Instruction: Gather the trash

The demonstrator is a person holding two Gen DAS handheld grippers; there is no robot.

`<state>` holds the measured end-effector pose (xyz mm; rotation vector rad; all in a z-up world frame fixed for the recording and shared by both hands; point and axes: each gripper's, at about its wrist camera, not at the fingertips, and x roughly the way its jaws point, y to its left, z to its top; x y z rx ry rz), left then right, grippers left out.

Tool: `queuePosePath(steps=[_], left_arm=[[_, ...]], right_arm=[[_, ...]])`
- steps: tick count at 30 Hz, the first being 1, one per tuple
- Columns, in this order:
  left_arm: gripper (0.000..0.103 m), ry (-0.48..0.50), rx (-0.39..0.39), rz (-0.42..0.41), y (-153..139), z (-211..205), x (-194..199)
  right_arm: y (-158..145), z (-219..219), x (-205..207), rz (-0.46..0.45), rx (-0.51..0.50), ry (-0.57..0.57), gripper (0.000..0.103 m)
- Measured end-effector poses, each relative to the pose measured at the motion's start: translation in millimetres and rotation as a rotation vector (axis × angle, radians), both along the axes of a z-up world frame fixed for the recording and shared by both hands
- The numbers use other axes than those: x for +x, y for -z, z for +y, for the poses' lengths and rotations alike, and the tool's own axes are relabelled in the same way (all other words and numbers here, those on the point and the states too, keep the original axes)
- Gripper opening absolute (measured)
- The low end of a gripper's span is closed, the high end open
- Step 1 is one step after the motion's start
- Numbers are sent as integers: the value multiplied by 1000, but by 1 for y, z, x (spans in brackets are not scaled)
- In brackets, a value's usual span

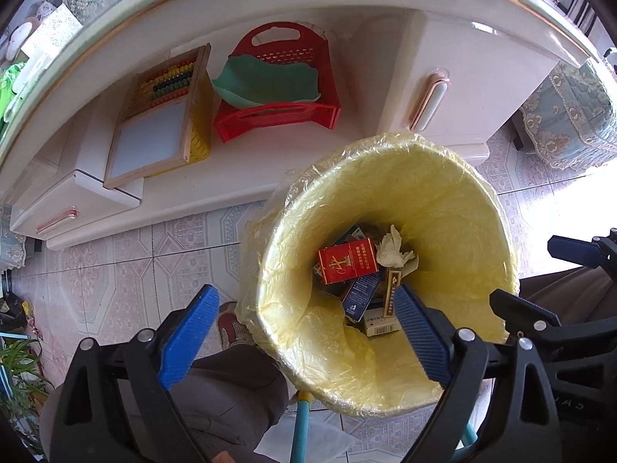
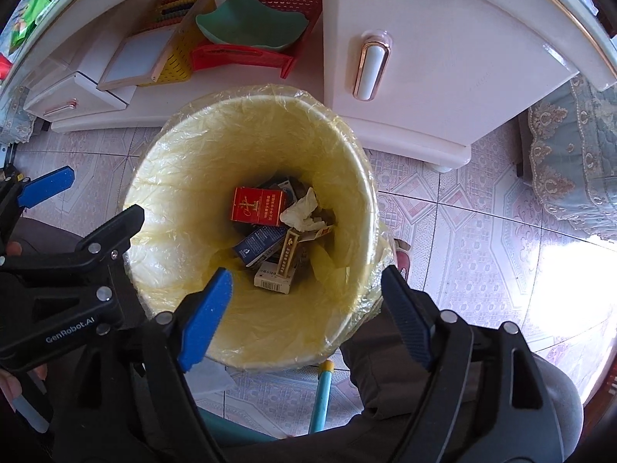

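Note:
A yellow-lined trash bin (image 1: 455,177) stands on the tiled floor; it also shows in the right wrist view (image 2: 185,162). At its bottom lie a red cigarette pack (image 1: 347,261), a blue pack (image 1: 360,297), a white pack (image 1: 381,324) and a crumpled tissue (image 1: 393,250); the red pack (image 2: 256,205) and tissue (image 2: 302,210) show in the right view too. My left gripper (image 1: 304,320) is open and empty above the bin's near rim. My right gripper (image 2: 308,305) is open and empty over the bin. Each gripper appears at the edge of the other's view.
A white cabinet (image 1: 270,15) with drawers stands behind the bin. Its open shelf holds a red basket (image 1: 277,115) with a green dish (image 1: 266,81) and a wooden abacus board (image 1: 154,131). A teal stool leg (image 2: 322,397) and my knees are below. A lace-covered seat (image 2: 578,162) is at right.

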<state>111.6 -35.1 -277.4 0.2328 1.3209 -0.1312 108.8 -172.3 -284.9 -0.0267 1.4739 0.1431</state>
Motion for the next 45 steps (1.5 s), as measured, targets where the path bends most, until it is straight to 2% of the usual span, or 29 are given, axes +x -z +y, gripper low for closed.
queuePosePath(steps=[8, 15, 22, 26, 31, 35, 39, 45], left_arm=[[96, 10, -27, -155, -69, 9, -17], [96, 8, -62, -259, -123, 17, -37], [96, -58, -129, -335, -168, 35, -61], [96, -100, -136, -402, -196, 43, -81], [96, -125, -114, -527, -228, 47, -112], [96, -135, -123, -542, -236, 48, -126], [96, -147, -127, -512, -238, 48, -135], [96, -152, -170, -529, -251, 50, -155]], right_arm=[[-62, -4, -19, -145, 22, 19, 96], [-111, 1, -39, -268, -12, 9, 97], [-157, 2, -68, -401, -26, 7, 97], [-183, 1, -87, -475, -22, 12, 97], [-210, 3, -114, -589, -30, 11, 97], [-215, 4, -128, -613, -24, 6, 97], [-219, 8, -141, -619, -21, 1, 97], [-229, 19, -166, -651, -26, -29, 97]])
